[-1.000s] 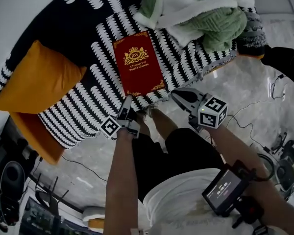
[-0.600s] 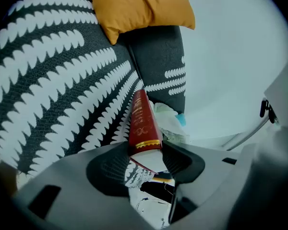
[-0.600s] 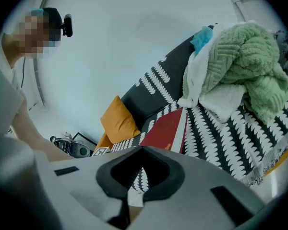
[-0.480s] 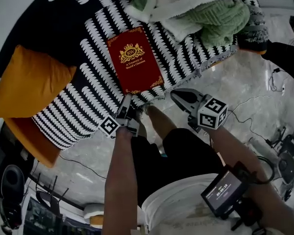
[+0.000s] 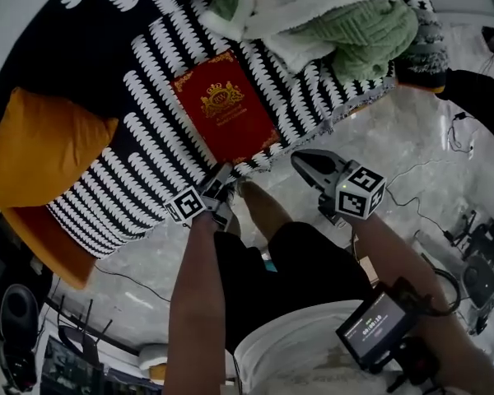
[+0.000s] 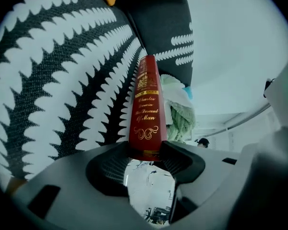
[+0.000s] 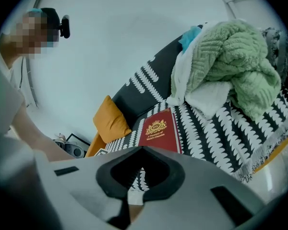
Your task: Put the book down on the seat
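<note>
A sofa seat [image 5: 148, 130] with a black-and-white leafy cover stands on a shiny pale floor [image 5: 395, 155]. An orange cushion [image 5: 41, 151] lies at one end and a fluffy green blanket [image 5: 362, 27] at the other. The left gripper [image 5: 222, 174] pinches the bottom of the red book [image 5: 225, 115] at its spine. The book has gold letters and lies flat on the seat. The right gripper [image 5: 300, 161] is closed and holds nothing.

Head view: book [image 5: 225, 118] cover title illegibly small, orange cushion [image 5: 45, 151] partly off-frame.
</note>
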The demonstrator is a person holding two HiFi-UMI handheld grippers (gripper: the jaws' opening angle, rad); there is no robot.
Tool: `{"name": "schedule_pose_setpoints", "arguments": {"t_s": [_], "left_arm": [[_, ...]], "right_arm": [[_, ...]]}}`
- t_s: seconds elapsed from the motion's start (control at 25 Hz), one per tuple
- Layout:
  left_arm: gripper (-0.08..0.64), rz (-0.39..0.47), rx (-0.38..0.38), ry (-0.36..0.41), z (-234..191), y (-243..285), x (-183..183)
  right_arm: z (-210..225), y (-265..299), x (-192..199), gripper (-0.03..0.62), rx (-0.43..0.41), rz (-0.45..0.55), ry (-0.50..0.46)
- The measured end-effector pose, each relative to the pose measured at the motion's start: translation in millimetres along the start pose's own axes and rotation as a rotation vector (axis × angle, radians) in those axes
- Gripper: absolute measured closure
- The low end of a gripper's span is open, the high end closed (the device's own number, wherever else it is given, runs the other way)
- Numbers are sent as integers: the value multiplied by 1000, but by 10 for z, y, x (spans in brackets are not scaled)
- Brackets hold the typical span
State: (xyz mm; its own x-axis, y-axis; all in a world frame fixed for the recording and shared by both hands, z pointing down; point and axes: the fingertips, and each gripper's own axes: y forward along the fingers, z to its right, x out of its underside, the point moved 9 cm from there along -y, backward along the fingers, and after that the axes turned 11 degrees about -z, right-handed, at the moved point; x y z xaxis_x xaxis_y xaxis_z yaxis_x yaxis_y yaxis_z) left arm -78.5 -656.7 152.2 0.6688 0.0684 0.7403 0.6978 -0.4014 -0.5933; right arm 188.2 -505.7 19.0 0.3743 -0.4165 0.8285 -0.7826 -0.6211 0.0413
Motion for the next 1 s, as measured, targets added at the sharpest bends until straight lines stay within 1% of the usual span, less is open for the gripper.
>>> {"name": "schedule_pose_setpoints", "arguments": {"t_s": [0.12, 0.24, 0.36, 0.44, 0.6, 0.64, 0.72, 0.92, 1.0], "left_arm": [[331, -36, -9, 13, -58, 50, 42], [330, -55, -17, 7, -79, 89, 49], [330, -63, -70, -7, -132, 137, 109], [330, -67, -106, 13, -159, 168, 104], [330, -94, -139, 72, -207, 269, 81], [328, -98, -147, 76, -230, 281, 87], [291, -103, -164, 84, -270, 301, 75], [278, -129, -213, 110, -330, 278, 68], [278, -126, -222, 119, -361, 243, 79]], "right_arm": [[81, -44, 94, 578, 16, -2, 9], [135, -72, 118, 578, 22, 2, 14], [163, -134, 168, 578, 26, 14, 17], [193, -148, 200, 578, 23, 31, 13], [336, -102, 269, 578, 13, 46, 15], [370, -81, 284, 578, 11, 44, 19], [422, -42, 290, 578, 11, 43, 22], [465, 37, 323, 578, 10, 43, 35], [471, 84, 355, 578, 6, 48, 37]]}}
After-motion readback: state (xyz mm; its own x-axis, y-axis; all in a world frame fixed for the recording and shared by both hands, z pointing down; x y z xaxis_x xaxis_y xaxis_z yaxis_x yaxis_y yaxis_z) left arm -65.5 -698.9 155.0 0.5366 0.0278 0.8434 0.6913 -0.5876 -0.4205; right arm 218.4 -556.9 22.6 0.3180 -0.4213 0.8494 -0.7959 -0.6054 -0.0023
